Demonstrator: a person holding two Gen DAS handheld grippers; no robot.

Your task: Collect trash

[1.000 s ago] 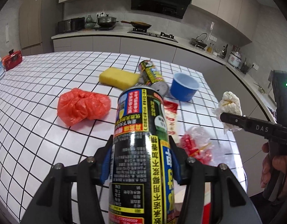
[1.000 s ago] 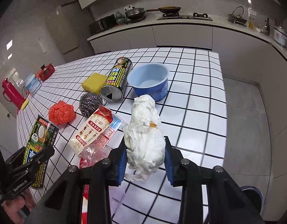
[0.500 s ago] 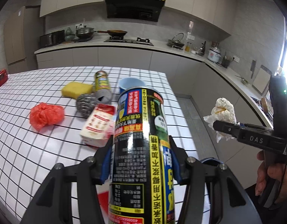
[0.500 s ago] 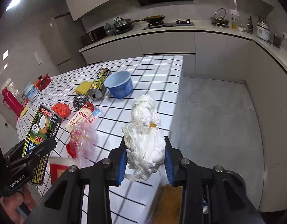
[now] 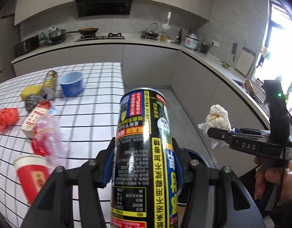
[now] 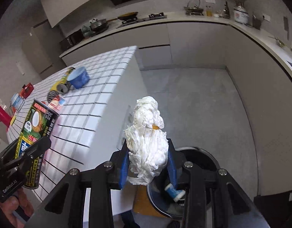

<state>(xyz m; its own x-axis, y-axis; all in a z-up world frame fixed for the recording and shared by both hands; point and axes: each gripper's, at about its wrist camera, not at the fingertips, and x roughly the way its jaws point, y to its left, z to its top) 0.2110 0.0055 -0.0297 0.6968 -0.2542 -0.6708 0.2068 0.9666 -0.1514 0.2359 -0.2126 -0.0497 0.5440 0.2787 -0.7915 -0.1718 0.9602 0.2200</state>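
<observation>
A: What do the grippers hold?
B: Left gripper point(image 5: 144, 163) clamps an upright black can point(image 5: 144, 152); right gripper point(image 6: 147, 163) pinches a white paper wad point(image 6: 147, 142).
A: Where, relative to the bin?
B: Wad directly above the dark bin point(image 6: 202, 157); can beside it, at the tiled table point(image 6: 100, 95) edge.

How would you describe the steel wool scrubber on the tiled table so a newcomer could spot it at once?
Start at the white tiled table and find the blue bowl near its far end. Left of the bowl a can lies on its side beside a yellow sponge; the steel wool scrubber sits just in front of them. It is the only dull grey, wiry metallic ball there.
</observation>
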